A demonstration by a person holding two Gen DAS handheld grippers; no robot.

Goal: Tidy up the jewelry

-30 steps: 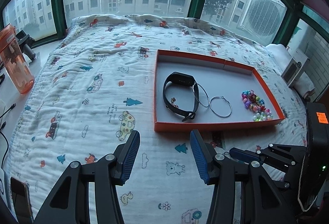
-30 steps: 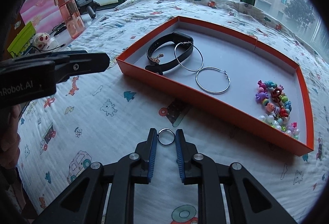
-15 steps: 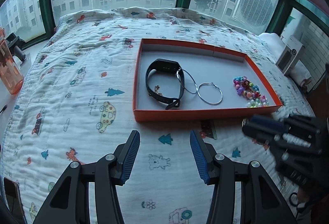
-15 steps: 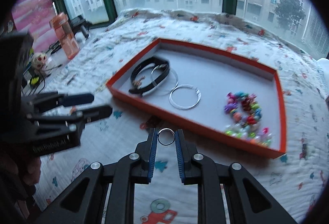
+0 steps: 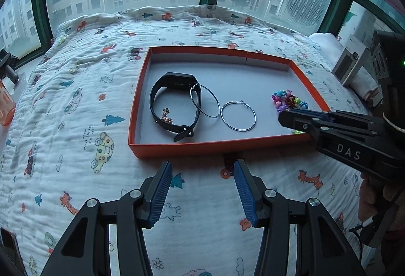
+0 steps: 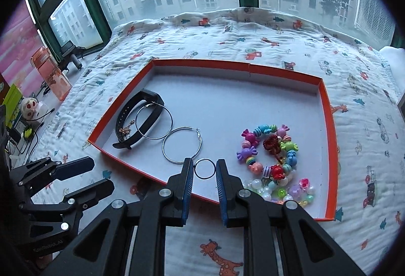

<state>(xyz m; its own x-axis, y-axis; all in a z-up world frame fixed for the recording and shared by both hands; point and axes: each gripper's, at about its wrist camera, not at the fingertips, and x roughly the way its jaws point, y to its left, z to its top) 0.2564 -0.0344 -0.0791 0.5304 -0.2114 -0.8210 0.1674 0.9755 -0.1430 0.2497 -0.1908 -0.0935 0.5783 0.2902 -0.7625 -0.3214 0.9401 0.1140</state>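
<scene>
Grey apartment blocks fill the windows behind a bed spread with a white cartoon-print quilt (image 5: 76, 103), where an orange-rimmed tray (image 6: 329, 139) holds a black wristband (image 5: 174, 106), two big silver hoops (image 6: 182, 144) and a heap of colourful beads (image 6: 270, 149). Over the tray's near edge the right gripper (image 6: 205, 169) pinches a small silver ring (image 6: 205, 168) between its blue pads. Beside it, the left gripper (image 5: 202, 174) hovers above the quilt just short of the tray, fingers spread wide and holding nothing.
</scene>
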